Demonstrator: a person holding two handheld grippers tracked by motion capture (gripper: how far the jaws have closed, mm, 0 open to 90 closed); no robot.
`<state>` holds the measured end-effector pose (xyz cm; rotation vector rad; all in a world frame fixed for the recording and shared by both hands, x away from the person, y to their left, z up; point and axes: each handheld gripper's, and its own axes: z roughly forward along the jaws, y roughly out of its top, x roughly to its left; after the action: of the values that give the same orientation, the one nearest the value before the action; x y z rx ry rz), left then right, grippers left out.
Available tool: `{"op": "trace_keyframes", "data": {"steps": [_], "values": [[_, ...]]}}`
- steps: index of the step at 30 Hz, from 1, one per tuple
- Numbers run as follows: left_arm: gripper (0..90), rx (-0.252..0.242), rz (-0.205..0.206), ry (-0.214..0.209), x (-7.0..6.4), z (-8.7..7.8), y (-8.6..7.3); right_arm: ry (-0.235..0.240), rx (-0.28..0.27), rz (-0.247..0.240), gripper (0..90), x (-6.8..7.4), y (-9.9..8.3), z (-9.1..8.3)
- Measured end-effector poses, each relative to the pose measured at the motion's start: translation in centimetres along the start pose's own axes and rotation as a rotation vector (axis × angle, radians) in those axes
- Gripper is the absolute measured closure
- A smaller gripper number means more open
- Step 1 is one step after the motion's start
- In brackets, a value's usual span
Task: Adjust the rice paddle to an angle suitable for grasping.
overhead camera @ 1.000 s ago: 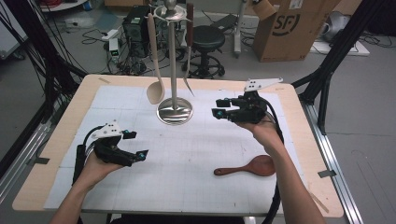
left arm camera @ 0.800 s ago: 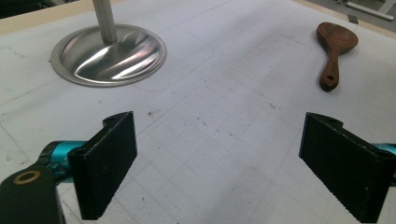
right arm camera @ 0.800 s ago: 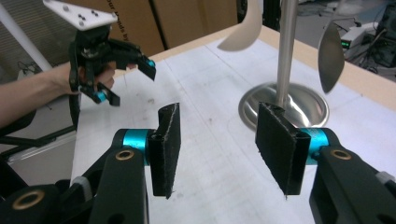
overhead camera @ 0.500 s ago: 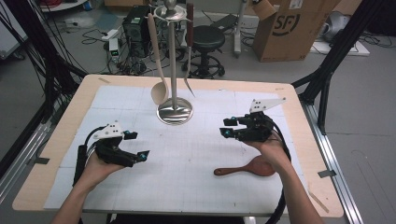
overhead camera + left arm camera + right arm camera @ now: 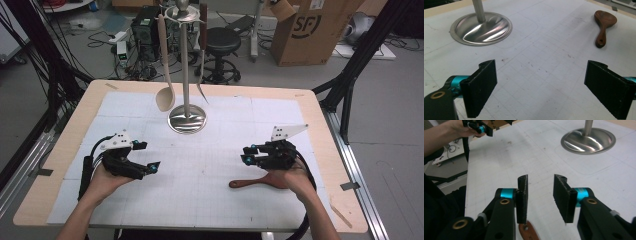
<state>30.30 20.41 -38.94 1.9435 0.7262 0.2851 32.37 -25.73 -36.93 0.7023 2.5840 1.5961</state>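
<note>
The dark wooden spoon (image 5: 260, 181) lies flat on the white mat (image 5: 215, 200) at the near right of the table, its long axis running left to right: handle end with the hanging hole to the left, bowl to the right under the person's right hand. The right gripper (image 5: 248, 154) hovers just above and slightly beyond it, jaws parted to a moderate gap and holding nothing; in the right gripper view the spoon's handle tip (image 5: 527, 231) sits right below the jaws, so the pick-up is a short drop down and toward the person. The left gripper (image 5: 150, 157) rests at the near left, jaws wide apart and empty, well apart from the spoon. The utensil stand (image 5: 186, 119) stands farther back, a pale spoon (image 5: 165, 97) hanging from it.
</note>
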Motion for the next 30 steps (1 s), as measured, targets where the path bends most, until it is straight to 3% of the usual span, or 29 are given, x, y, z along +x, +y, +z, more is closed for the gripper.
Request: {"op": "trace_keyframes", "data": {"steps": [13,30], "values": [[11.4,-0.001,0.003,0.009,-0.1,0.0,0.0,0.012,0.027,-0.025,89.2,1.0,-2.5,-0.2],[11.3,-0.005,0.001,0.017,-0.3,0.2,-0.4,0.000,0.027,-0.039,89.2,1.9,-5.2,0.0]]}}
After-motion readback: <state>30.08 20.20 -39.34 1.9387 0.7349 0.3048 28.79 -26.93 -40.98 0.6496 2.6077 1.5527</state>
